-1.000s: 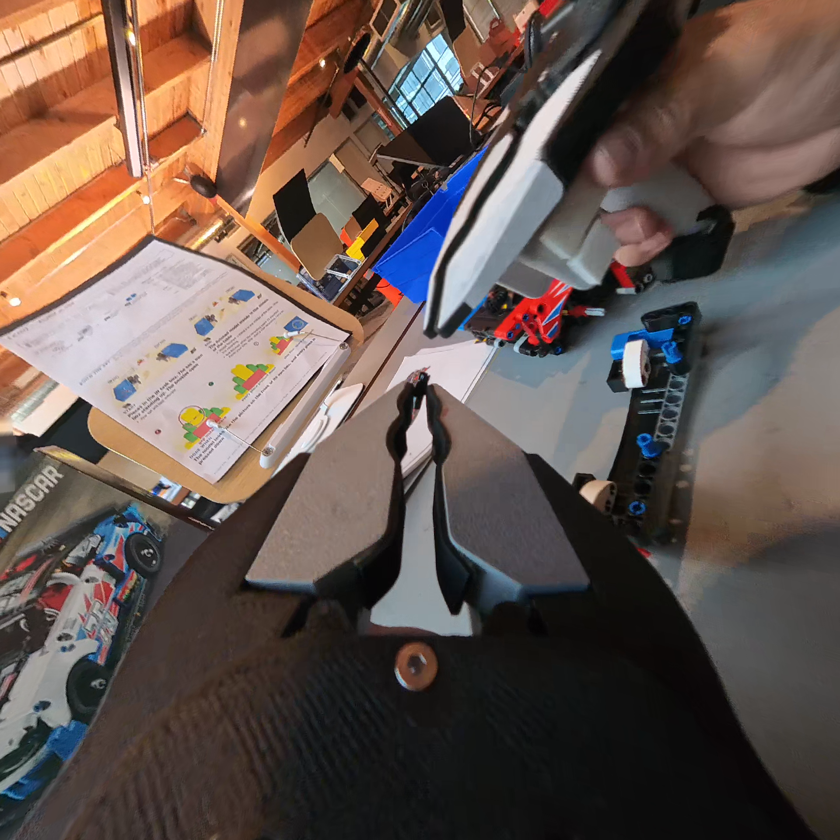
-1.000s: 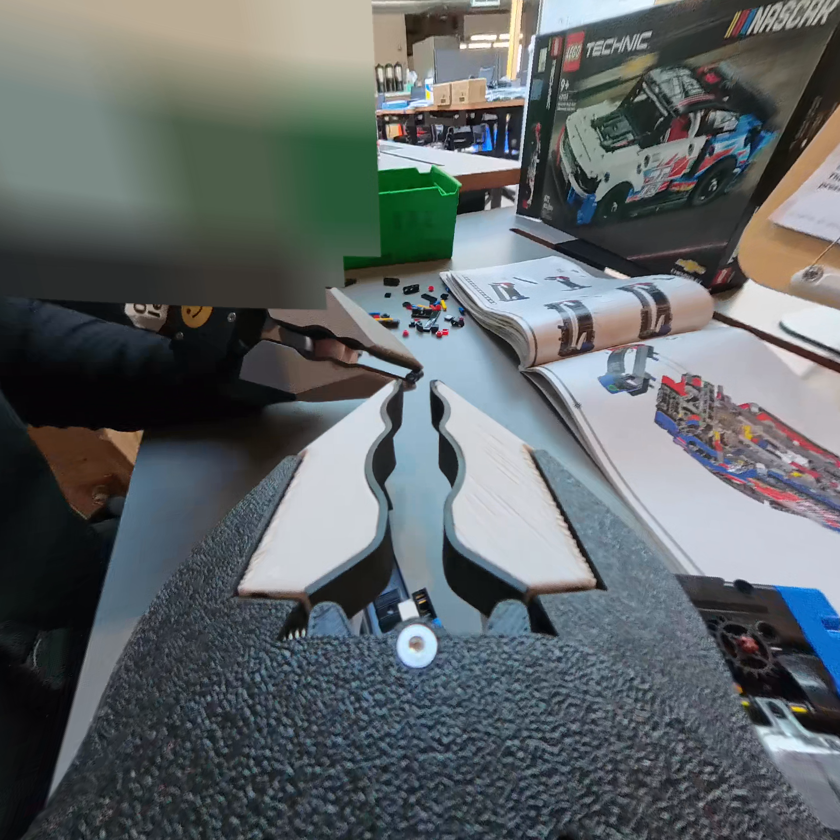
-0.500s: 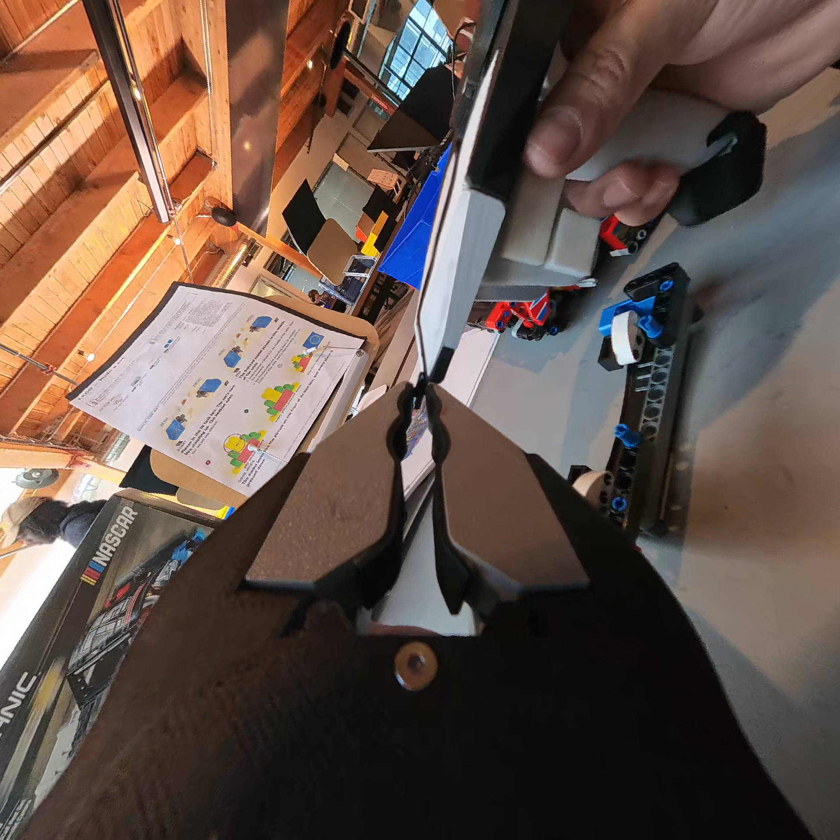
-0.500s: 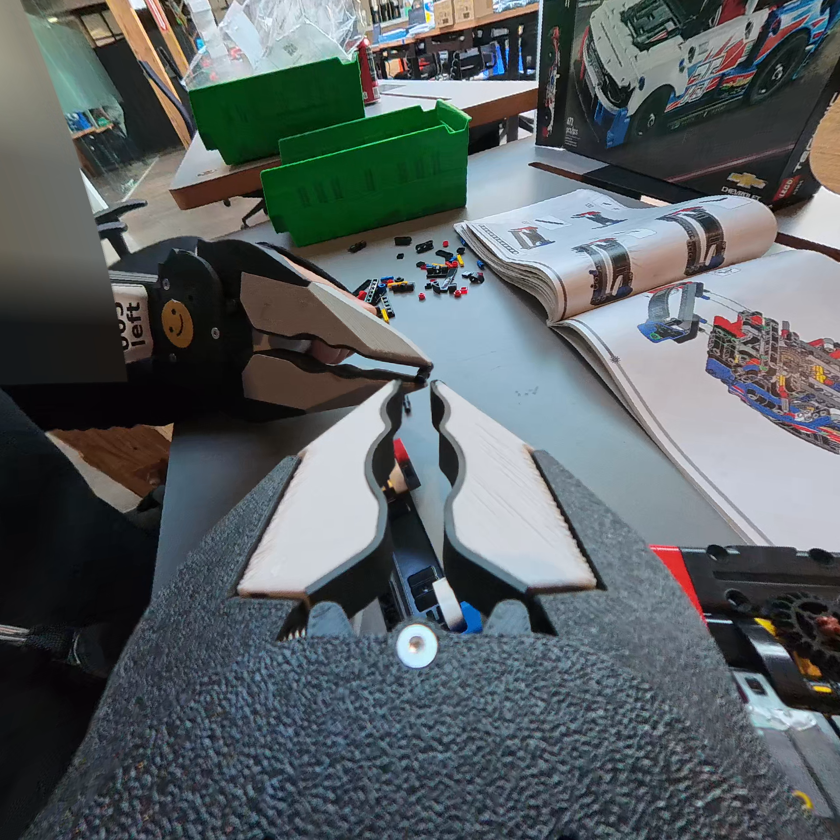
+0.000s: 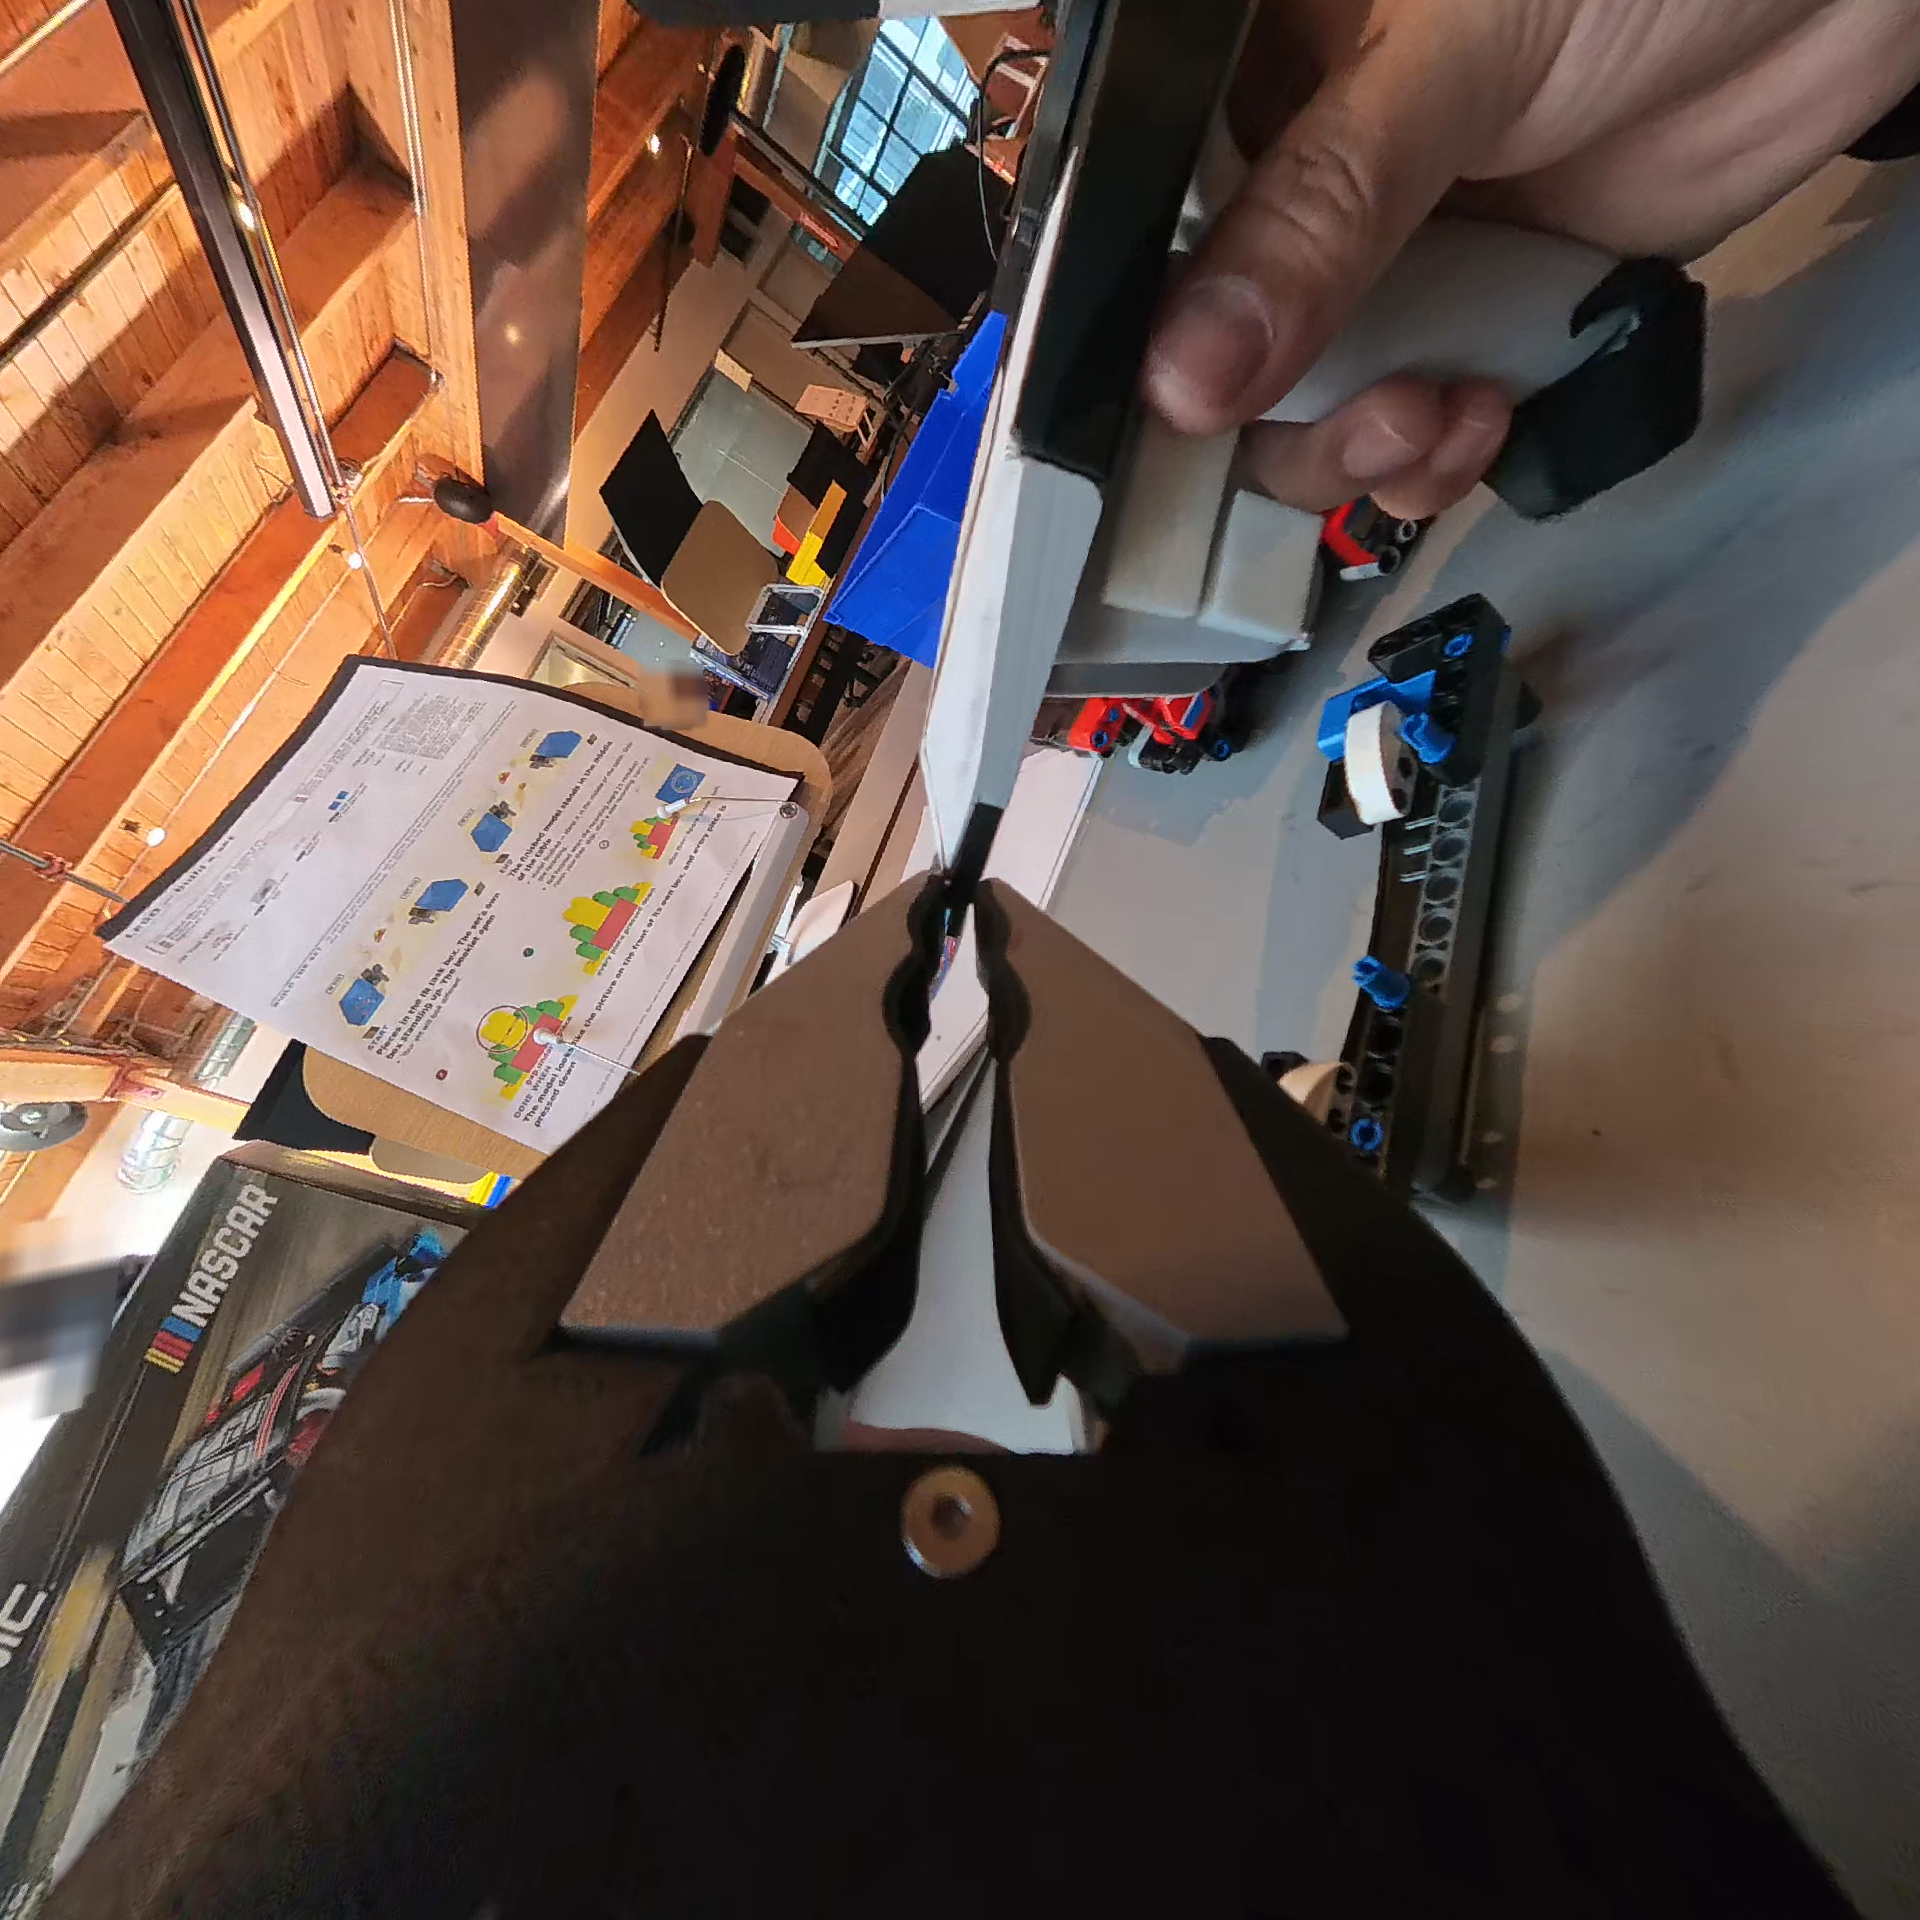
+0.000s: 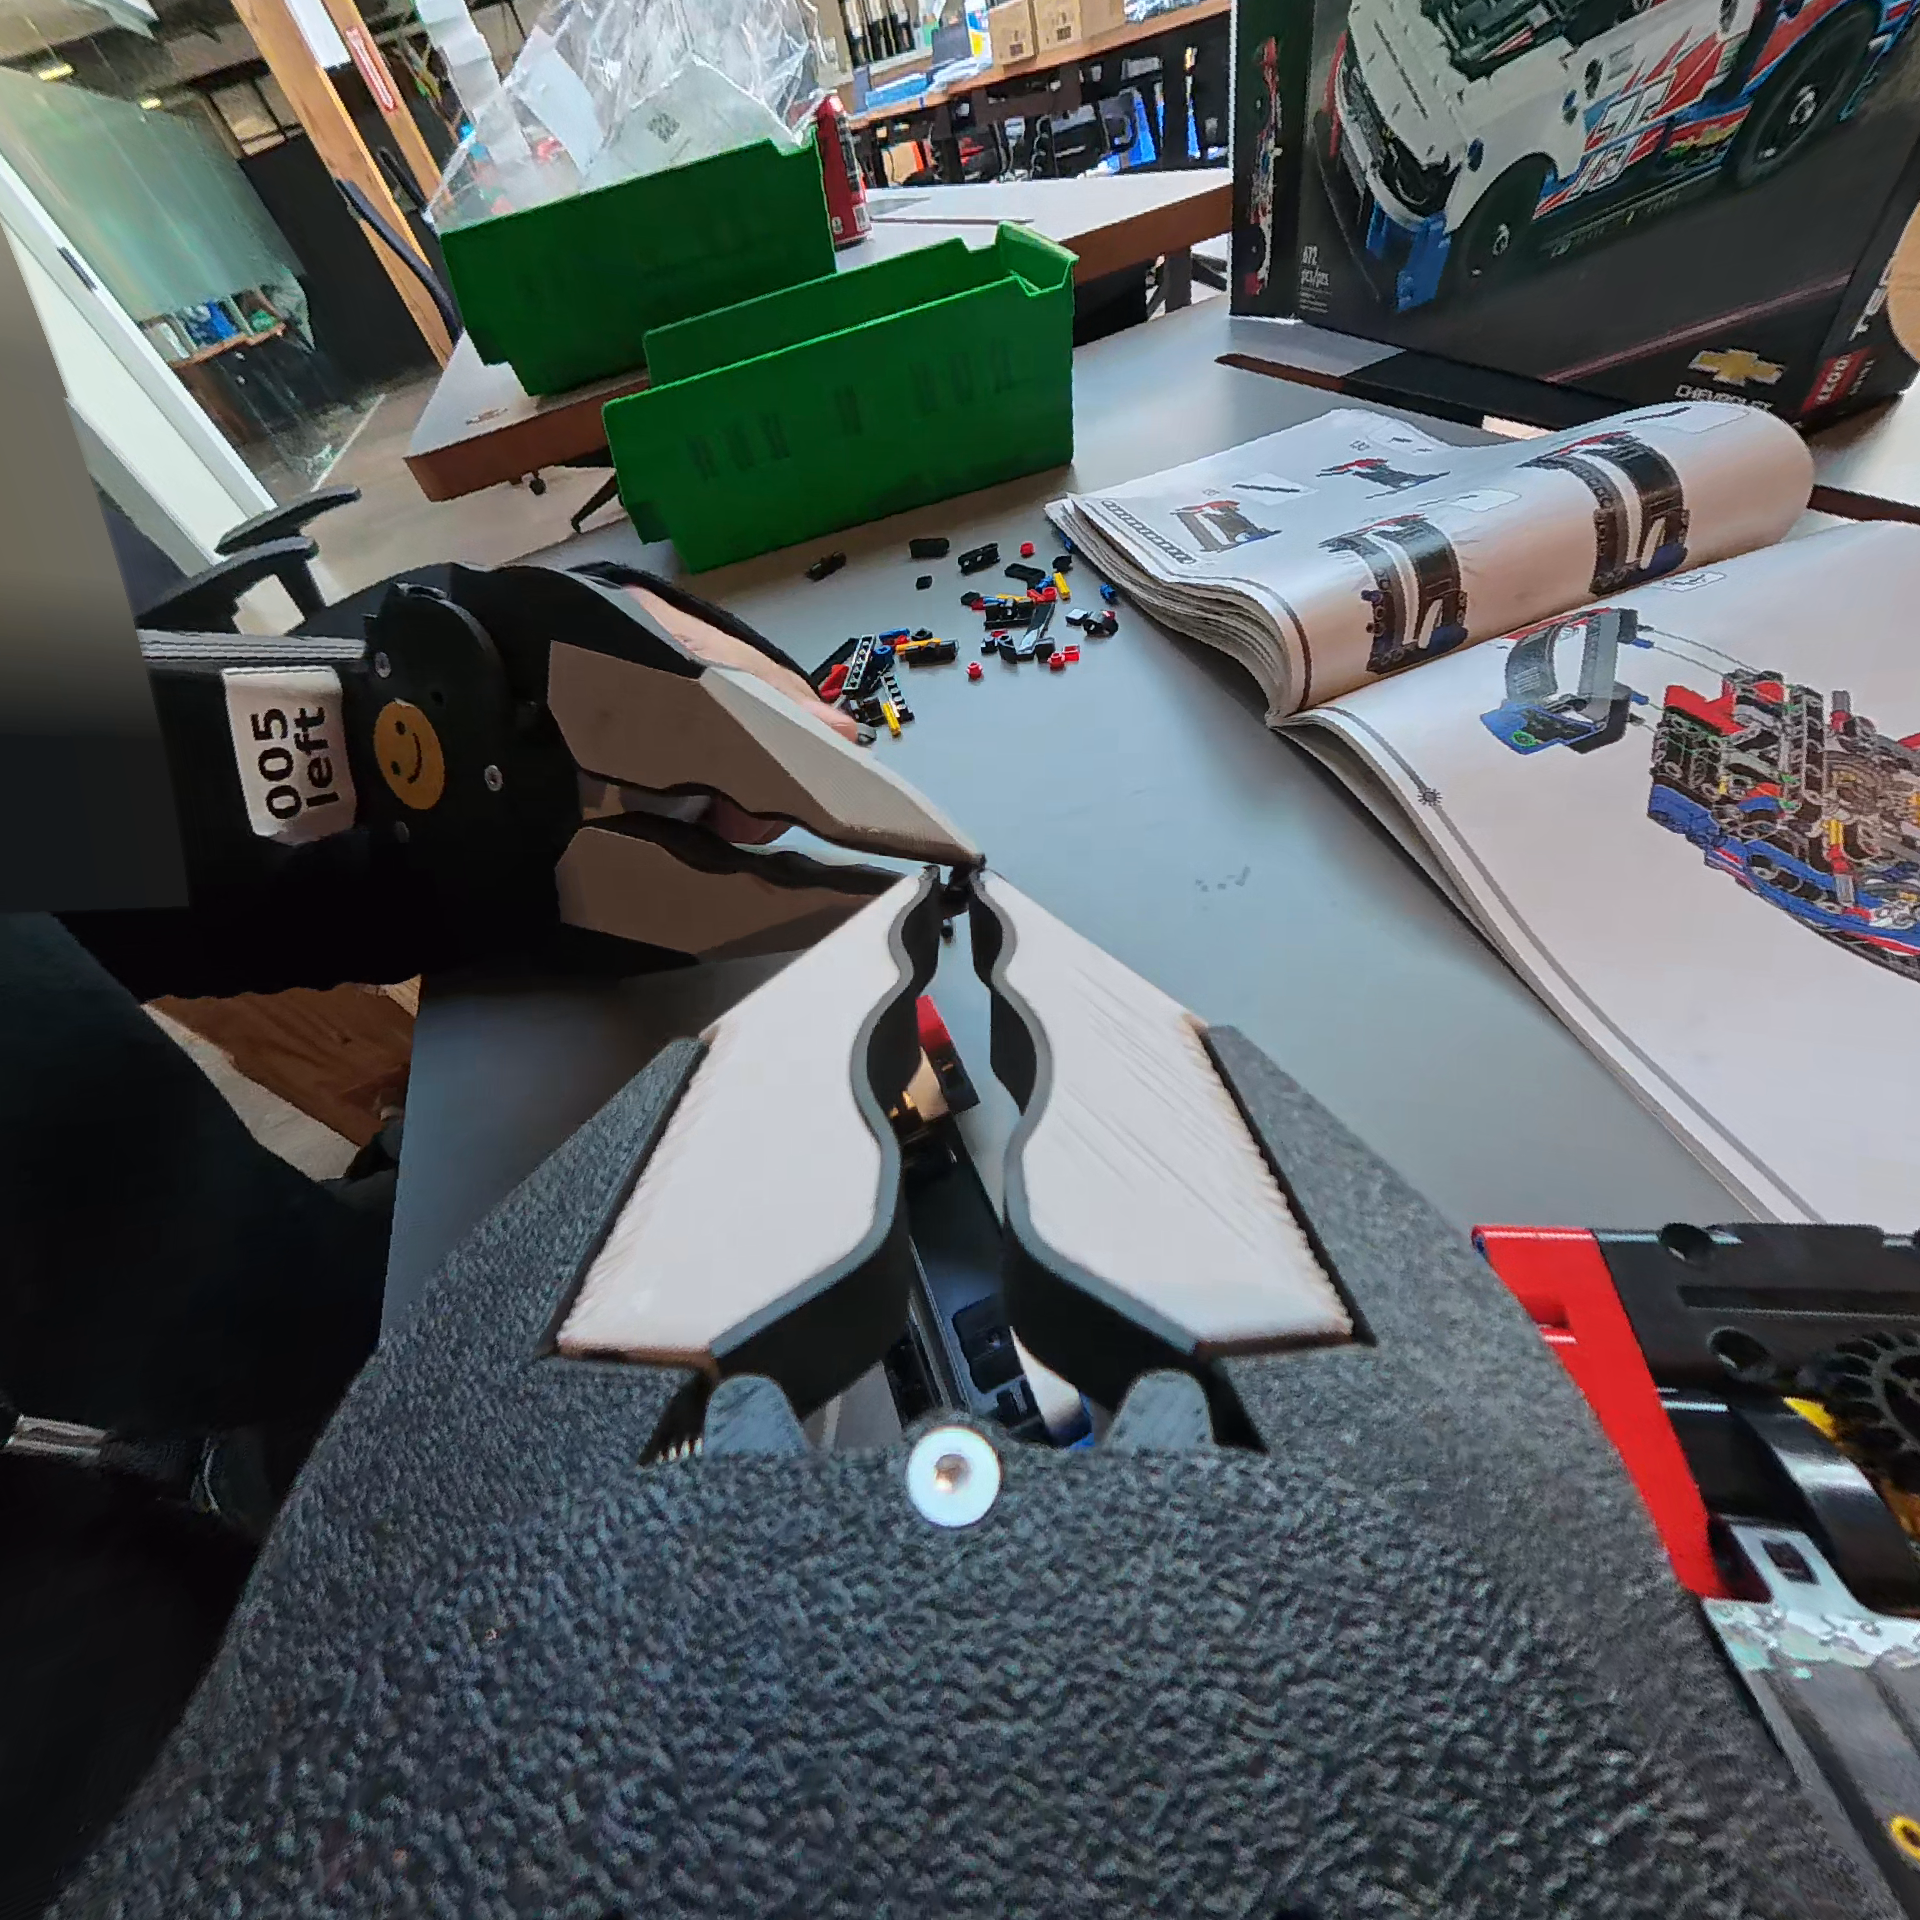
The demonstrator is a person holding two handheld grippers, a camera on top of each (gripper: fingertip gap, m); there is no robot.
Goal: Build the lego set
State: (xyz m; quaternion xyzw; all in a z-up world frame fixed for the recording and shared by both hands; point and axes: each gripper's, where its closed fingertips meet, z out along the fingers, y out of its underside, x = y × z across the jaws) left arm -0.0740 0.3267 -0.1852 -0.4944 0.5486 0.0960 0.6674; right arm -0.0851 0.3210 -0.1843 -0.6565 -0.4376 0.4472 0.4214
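Note:
My left gripper [image 5: 952, 906] is shut on a small black lego piece [image 5: 954, 914] and is held up above the grey table [image 5: 1714, 1039]. My right gripper [image 6: 948, 883] meets it tip to tip, and its fingertips are closed around the same piece [image 6: 951, 889]. The left gripper also shows in the right wrist view [image 6: 961, 860], coming in from the left. The right gripper, held by a hand, comes down from above in the left wrist view [image 5: 971, 831]. A long black beam assembly [image 5: 1434, 935] with blue pins and a white wheel lies on the table below.
A red and black chassis [image 6: 1662, 1351] sits at the right by the open instruction booklet [image 6: 1558, 883]. Loose small pieces [image 6: 987, 623] lie before two green bins [image 6: 842, 416]. The set's box [image 6: 1558, 208] stands behind. A printed sheet on a stand [image 5: 468, 883] is at the left. The grippers are tip to tip, or close to it.
The two grippers have come together until their tips meet. The right gripper's fingers have narrowed around the small piece that the left gripper holds.

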